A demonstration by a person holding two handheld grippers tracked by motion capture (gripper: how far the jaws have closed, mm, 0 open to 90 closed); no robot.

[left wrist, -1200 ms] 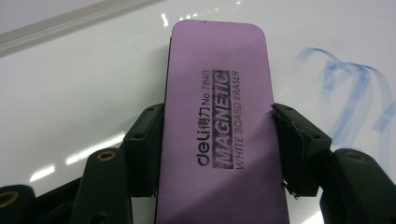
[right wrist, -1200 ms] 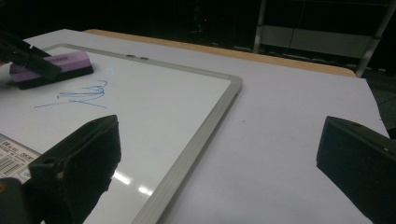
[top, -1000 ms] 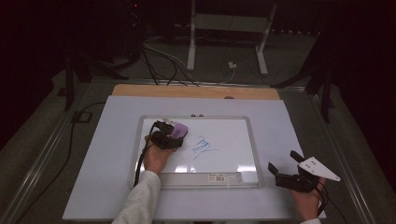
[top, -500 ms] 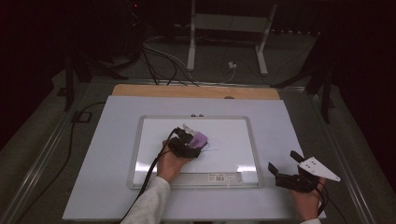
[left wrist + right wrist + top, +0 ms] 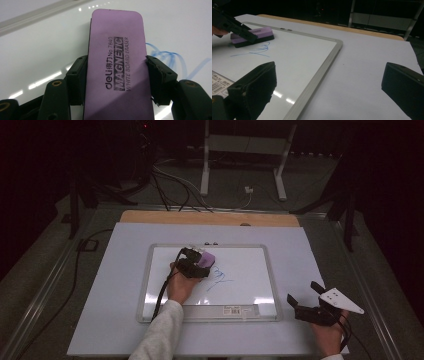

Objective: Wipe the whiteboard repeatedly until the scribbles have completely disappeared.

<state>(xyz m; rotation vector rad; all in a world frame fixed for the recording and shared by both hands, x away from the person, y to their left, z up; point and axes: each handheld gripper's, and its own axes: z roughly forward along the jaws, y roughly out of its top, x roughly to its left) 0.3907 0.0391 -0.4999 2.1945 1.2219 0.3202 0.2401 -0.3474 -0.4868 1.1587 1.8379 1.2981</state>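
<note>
Dim studio surroundings frame a pale table top (image 5: 120, 320) on which one whiteboard (image 5: 250, 270) lies flat inside its grey frame. One purple eraser (image 5: 117, 62), printed "MAGNETIC WHITE BOARD ERASER", sits on the board's upper middle part, its black underside against the white surface in the right gripper view. The left gripper (image 5: 192, 265) has its two jaws pressed against the eraser's long sides, holding it firmly, with the person's left hand (image 5: 181, 285) and pale sleeve (image 5: 157, 335) behind it. One blue scribble (image 5: 220, 277) lies just beside the eraser, on its right in the high view, and touches or nearly touches the eraser's edge in the left gripper view. Bare board stretches on toward the right frame edge and down to the bottom rail, where one barcode label (image 5: 232, 310) is stuck. Left of the eraser, open white board runs to the frame. The right gripper (image 5: 312, 302) rests well apart, on the bare table near its front right corner, beyond the board's right edge. Its two jaws stand wide apart with nothing between them, and the grey three-cornered plate (image 5: 341, 301) rides on top. A wooden strip (image 5: 150, 217) borders the table's far edge.
</note>
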